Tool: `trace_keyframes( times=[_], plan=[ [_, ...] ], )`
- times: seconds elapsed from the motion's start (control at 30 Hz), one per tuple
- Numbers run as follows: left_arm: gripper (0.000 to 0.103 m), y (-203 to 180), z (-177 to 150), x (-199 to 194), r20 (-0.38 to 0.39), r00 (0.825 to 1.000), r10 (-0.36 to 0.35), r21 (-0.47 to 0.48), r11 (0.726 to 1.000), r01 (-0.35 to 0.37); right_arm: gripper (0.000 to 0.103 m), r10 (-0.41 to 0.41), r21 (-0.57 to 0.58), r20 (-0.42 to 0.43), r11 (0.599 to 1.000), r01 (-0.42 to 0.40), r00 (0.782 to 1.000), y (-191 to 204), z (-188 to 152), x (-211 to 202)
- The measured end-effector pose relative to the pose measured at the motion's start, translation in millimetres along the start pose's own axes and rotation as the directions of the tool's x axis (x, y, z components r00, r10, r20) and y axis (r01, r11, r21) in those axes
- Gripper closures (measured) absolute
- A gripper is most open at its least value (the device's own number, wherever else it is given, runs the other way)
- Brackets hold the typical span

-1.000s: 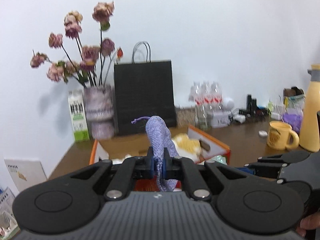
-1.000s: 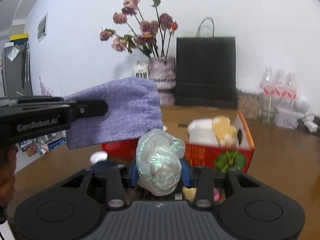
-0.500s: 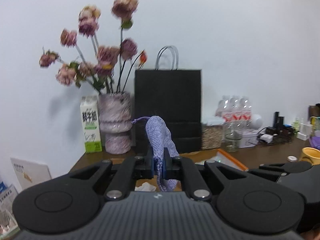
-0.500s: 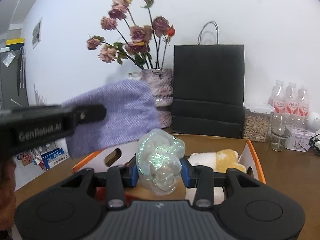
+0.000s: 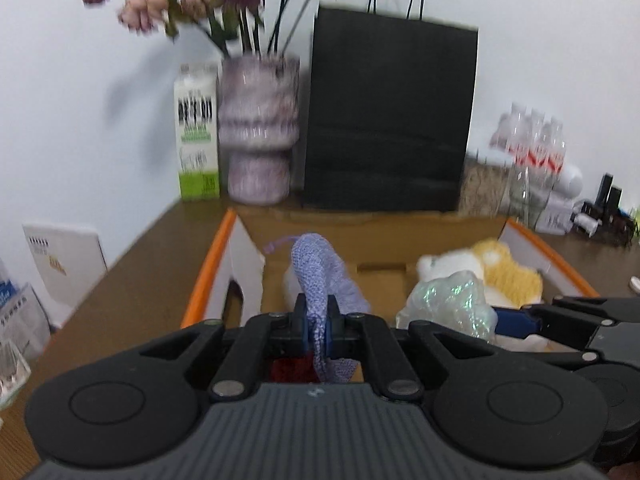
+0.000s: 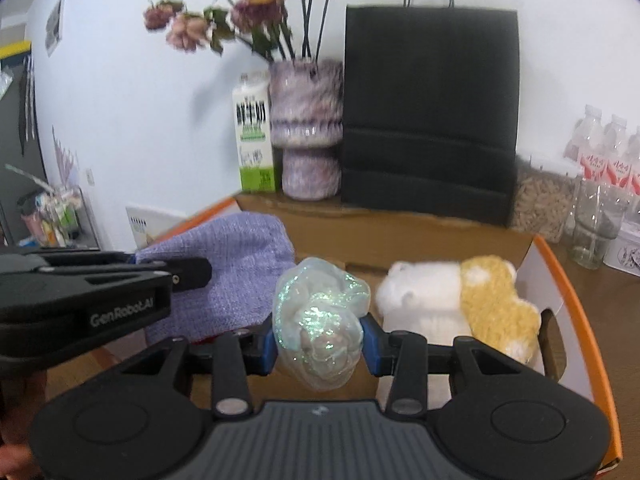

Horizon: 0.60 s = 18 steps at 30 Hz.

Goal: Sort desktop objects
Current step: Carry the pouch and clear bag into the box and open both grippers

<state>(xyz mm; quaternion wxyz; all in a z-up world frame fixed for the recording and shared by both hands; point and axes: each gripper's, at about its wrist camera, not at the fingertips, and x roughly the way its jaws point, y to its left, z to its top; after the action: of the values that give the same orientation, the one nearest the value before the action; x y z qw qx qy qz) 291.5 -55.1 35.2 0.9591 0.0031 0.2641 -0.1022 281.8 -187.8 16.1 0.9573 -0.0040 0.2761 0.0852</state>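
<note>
Desk [image 5: 132, 280] | box [image 6: 580, 312] nearer | pouch [image 5: 320, 276], scrunchie [image 6: 320, 320] still gripped

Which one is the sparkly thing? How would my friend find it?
Find the big cardboard box with orange edges, in front of the black paper bag. Over it, the right gripper squeezes a crinkly see-through bundle. It glitters green, unlike the dull purple knitted pouch beside it and the fluffy white-and-yellow toy in the box.
</note>
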Motion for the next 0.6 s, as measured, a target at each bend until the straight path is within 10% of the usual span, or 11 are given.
trace_keyframes(
  times=[0.2, 0.37, 0.6],
  plan=[
    [0.088, -1, -8, 4, -0.014, 1.0, 0.022, 0.016, 1.0, -0.022, 0.052, -0.011, -0.01, -0.02, 1.0, 0.01, 1.0, -1, -5, 5],
    [0.056, -4, -8, -7, 0.029, 0.999, 0.045, 0.044, 0.998, -0.047, 0.01, -0.005, 0.009, -0.007, 1.0, 0.005, 1.0, -4, -6, -4],
    [0.0, -9, -3, -26, 0.117, 0.991, 0.062, 0.062, 0.996, -0.07, 0.0, -0.04, -0.005, 0.03, 0.999, 0.04, 0.999, -3, -5, -22]
  ],
)
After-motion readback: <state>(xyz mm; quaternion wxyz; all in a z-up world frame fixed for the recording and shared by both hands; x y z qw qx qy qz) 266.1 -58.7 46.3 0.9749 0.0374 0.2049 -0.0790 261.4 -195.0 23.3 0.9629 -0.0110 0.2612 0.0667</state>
